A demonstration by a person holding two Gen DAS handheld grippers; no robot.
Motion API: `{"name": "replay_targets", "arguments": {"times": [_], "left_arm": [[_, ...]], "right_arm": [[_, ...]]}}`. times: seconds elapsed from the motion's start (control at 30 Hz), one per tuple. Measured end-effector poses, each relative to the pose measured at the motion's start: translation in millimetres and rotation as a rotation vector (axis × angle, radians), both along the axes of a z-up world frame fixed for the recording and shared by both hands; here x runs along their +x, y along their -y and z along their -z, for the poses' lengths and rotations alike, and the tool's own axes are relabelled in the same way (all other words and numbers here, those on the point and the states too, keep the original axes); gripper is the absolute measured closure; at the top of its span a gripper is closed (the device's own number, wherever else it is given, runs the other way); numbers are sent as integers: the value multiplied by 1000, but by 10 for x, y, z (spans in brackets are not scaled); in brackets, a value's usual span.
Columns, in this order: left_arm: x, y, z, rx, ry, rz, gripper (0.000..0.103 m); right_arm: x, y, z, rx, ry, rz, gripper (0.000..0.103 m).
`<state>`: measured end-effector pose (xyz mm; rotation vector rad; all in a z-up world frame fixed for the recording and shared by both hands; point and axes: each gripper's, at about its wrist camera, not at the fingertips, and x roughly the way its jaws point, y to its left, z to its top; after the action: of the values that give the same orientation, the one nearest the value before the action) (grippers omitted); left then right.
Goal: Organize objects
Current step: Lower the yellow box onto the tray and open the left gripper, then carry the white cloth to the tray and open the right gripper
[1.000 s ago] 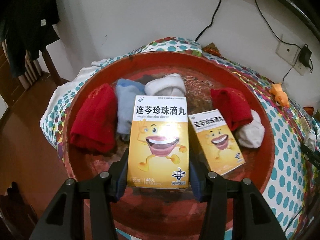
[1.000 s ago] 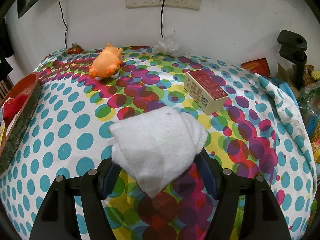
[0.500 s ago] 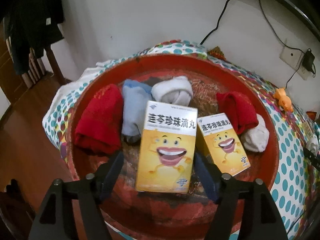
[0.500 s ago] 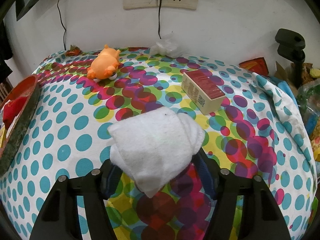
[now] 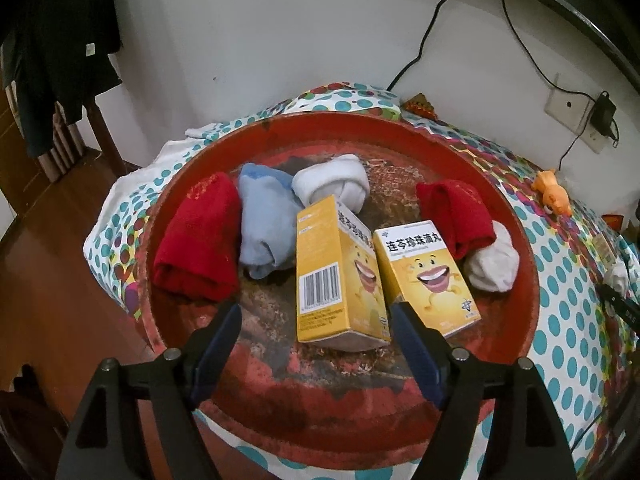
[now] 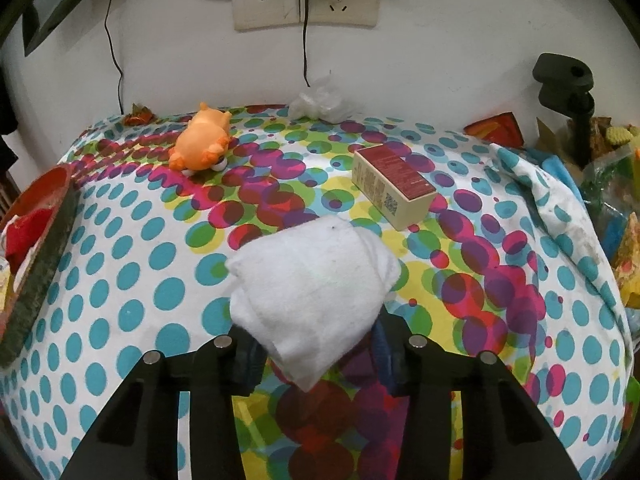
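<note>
A round red tray (image 5: 516, 240) holds two yellow medicine boxes. One box (image 5: 336, 280) stands tipped on its edge, leaning toward the second box (image 5: 428, 276), which lies flat. My left gripper (image 5: 316, 316) is open just in front of the tipped box and holds nothing. Rolled socks lie around them: red (image 5: 196, 244), blue (image 5: 266, 224), white (image 5: 332, 184), red (image 5: 456, 216), white (image 5: 492, 264). My right gripper (image 6: 316, 332) is shut on a white rolled sock (image 6: 312, 288), held above the dotted tablecloth (image 6: 120, 280).
An orange toy (image 6: 202, 142) and a red-topped box (image 6: 392, 182) lie on the cloth. The tray's rim (image 6: 36, 240) shows at the left in the right wrist view. Wall sockets (image 6: 304, 4) with cables are behind. Clutter (image 6: 608, 200) sits at the right; a chair (image 5: 52, 120) stands left.
My left gripper opened and let go of the yellow box, then drew back. The box dropped into the tray and tipped onto its edge. The right gripper barely moved with its sock.
</note>
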<state>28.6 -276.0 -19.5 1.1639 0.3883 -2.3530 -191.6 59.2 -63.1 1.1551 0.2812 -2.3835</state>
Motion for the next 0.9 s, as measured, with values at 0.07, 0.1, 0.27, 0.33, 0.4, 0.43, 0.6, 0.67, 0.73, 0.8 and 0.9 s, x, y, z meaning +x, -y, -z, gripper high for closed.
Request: {"name": "replay_targets", "arguments": {"times": [0.07, 0.1, 0.27, 0.33, 0.4, 0.43, 0.6, 0.67, 0.73, 0.8, 0.9], "left_arm": [[11, -17, -6, 3, 1, 6, 23], [17, -20, -9, 6, -2, 10, 23], [50, -31, -51, 15, -10, 21, 23], [73, -22, -78, 19, -19, 24, 23], [103, -5, -108, 13, -23, 19, 23], [118, 10, -123, 11, -25, 15, 23], [195, 105, -173, 16, -36, -2, 23], [235, 138, -198, 13, -45, -10, 23], [269, 180, -223, 8, -48, -17, 23], [299, 211, -235, 8, -49, -25, 23], [343, 274, -251, 12, -53, -33, 23]], "right_arm": [[34, 38, -43, -1, -7, -3, 62], [53, 55, -74, -7, -11, -11, 62], [187, 252, -269, -52, -21, -63, 62], [247, 387, -349, -61, -25, -98, 62], [312, 524, -412, -74, -24, -131, 62], [354, 601, -444, -79, -24, -150, 62], [652, 1101, -587, -110, -21, -282, 62], [776, 1322, -629, -123, -14, -339, 62], [888, 1548, -666, -137, -2, -396, 62], [982, 1738, -677, -138, 3, -440, 62], [1101, 2045, -665, -128, 8, -506, 62]]}}
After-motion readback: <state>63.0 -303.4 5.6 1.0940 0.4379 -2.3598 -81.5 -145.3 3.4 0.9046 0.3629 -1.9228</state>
